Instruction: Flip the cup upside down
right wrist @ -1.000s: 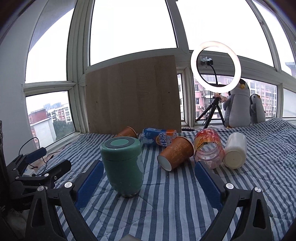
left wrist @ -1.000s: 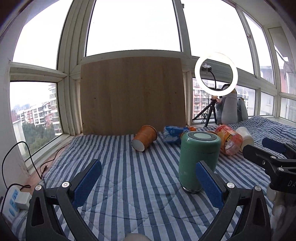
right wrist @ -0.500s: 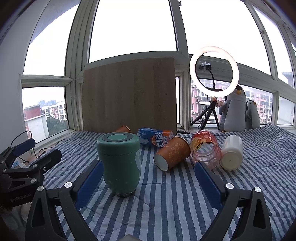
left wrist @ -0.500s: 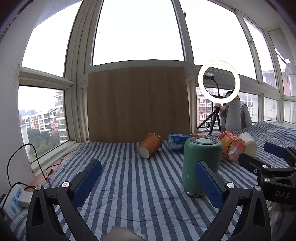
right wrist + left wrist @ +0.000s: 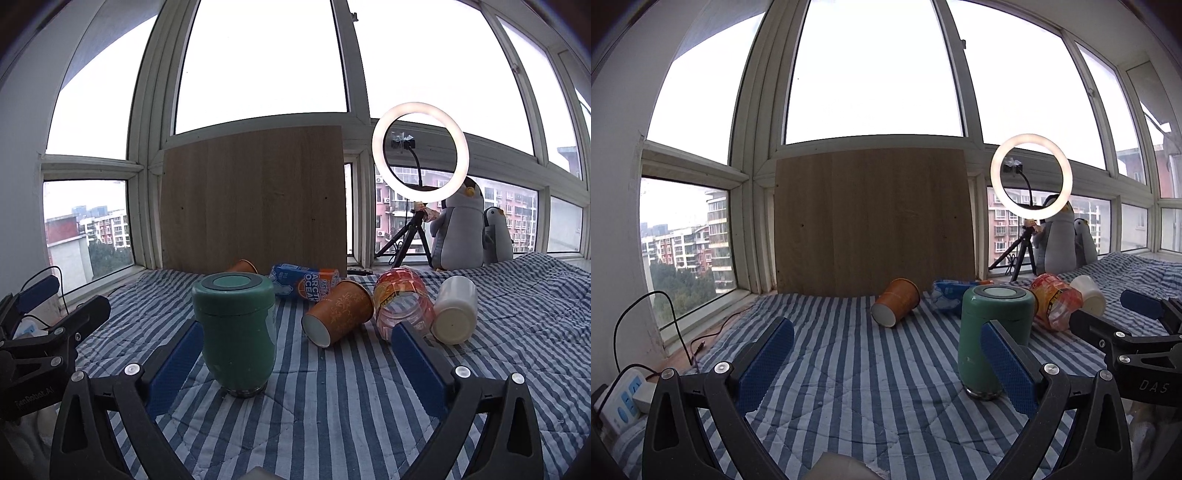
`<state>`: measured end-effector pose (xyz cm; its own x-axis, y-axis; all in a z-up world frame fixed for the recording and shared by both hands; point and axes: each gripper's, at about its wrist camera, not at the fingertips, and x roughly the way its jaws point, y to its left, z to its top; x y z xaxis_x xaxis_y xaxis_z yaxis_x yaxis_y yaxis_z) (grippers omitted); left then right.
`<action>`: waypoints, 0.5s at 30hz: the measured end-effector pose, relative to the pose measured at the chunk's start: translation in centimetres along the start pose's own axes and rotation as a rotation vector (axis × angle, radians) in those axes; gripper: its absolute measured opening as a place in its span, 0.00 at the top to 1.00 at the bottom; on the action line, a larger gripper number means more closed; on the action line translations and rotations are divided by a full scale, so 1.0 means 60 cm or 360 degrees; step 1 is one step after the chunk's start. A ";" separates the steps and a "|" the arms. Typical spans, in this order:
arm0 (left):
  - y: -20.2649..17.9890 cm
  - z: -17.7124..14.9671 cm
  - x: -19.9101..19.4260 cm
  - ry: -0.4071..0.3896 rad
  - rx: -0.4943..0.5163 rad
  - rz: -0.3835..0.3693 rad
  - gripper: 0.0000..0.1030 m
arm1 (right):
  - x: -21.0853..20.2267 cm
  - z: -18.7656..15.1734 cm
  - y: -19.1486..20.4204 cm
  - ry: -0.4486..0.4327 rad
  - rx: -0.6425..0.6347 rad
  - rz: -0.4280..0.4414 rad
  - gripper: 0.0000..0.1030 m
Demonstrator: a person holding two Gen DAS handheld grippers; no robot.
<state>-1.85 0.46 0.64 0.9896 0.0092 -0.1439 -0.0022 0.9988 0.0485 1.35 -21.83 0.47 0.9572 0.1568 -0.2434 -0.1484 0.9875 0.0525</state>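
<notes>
One green cup (image 5: 236,332) is seen standing on one striped quilt (image 5: 351,406). Two orange paper cups are counted: one (image 5: 338,312) near the middle, one (image 5: 243,266) farther back. One white cup (image 5: 454,314), one clear bottle (image 5: 402,302) and one blue packet (image 5: 303,284) are seen lying down. One ring light (image 5: 421,151), one board (image 5: 255,199) and two penguins (image 5: 458,229) (image 5: 496,236) are counted behind.

A lit ring light (image 5: 420,153) stands before tall bay windows (image 5: 260,62), daylight seemingly overcast, behind a wooden board (image 5: 254,199).
</notes>
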 end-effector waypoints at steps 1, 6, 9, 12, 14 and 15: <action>0.002 -0.001 0.000 0.0002 -0.0006 -0.0001 0.00 | 0.000 0.000 0.000 0.0000 0.0003 0.0001 0.02; 0.004 0.000 0.001 0.0013 -0.0009 -0.0010 0.01 | -0.001 -0.001 0.000 -0.0007 0.0004 0.0004 0.02; 0.006 0.000 0.002 0.0021 -0.0005 -0.0017 0.00 | 0.001 -0.001 0.000 0.0000 0.0007 0.0005 0.02; 0.005 0.000 0.003 0.0017 -0.0005 -0.0015 0.00 | 0.004 -0.002 0.000 0.0011 0.0011 0.0008 0.02; 0.005 0.000 0.004 0.0017 -0.0005 -0.0016 0.01 | 0.003 -0.002 0.000 0.0007 0.0011 0.0007 0.02; 0.005 0.000 0.004 0.0018 -0.0005 -0.0015 0.01 | 0.002 -0.002 0.000 0.0004 0.0010 0.0007 0.02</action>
<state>-1.64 0.76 0.62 0.9879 0.0006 -0.1553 0.0063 0.9990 0.0439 1.45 -21.81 0.34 0.9559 0.1611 -0.2457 -0.1509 0.9867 0.0599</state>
